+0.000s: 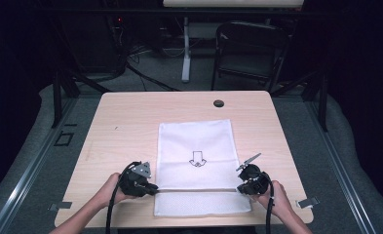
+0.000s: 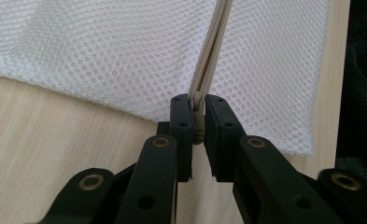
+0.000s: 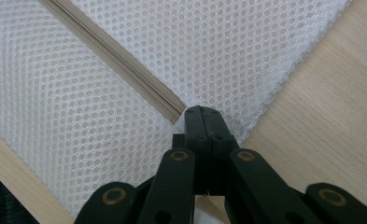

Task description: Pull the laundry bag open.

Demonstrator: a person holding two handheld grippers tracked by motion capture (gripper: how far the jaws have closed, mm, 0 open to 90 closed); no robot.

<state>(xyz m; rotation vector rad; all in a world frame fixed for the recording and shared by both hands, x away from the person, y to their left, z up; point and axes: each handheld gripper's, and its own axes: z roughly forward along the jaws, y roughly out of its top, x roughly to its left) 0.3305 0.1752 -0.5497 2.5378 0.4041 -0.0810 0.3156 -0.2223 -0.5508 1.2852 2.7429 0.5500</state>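
Note:
A white mesh laundry bag (image 1: 196, 161) with a printed arrow lies flat on the wooden table (image 1: 125, 126), its beige zipper (image 1: 199, 190) running across near the front edge. My left gripper (image 1: 155, 189) is at the zipper's left end. In the left gripper view the jaws are shut on the beige zipper pull (image 2: 199, 122). My right gripper (image 1: 241, 189) is at the zipper's right end. In the right gripper view its jaws are shut on the mesh (image 3: 125, 107) where the zipper (image 3: 125, 70) ends.
A small dark round cap (image 1: 219, 103) is set in the table near its far edge. Beyond the table stand a black folding chair (image 1: 250, 53) and a white desk leg (image 1: 185, 48). Metal clips (image 1: 308, 202) sit at the front corners.

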